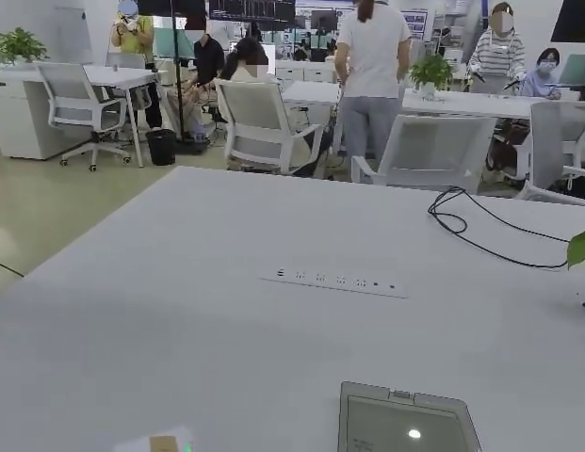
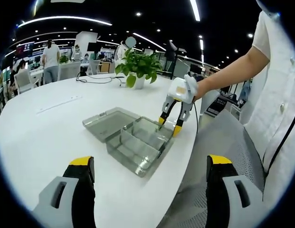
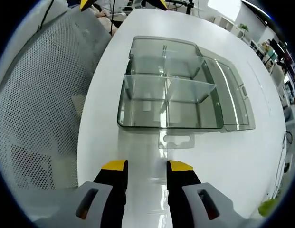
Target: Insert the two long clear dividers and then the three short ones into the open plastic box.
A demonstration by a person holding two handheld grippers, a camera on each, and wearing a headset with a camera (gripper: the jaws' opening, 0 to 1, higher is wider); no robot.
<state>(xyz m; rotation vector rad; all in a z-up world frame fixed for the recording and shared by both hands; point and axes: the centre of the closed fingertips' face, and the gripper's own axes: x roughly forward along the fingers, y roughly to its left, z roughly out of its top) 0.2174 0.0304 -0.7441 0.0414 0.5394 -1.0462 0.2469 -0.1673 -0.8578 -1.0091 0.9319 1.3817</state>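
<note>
Open clear plastic box is sitting at the near edge of the white desk, with its flat lid lying on the far side. Clear dividers are standing inside; count uncertain. Box is lying straight ahead of the right gripper, long axis crosswise to its jaws. This gripper is hovering nearer, jaws parted, nothing visibly pinched. Left gripper is hanging farther off, jaws spread wide, empty. Green potted plant is standing well beyond, not obstructing.
</note>
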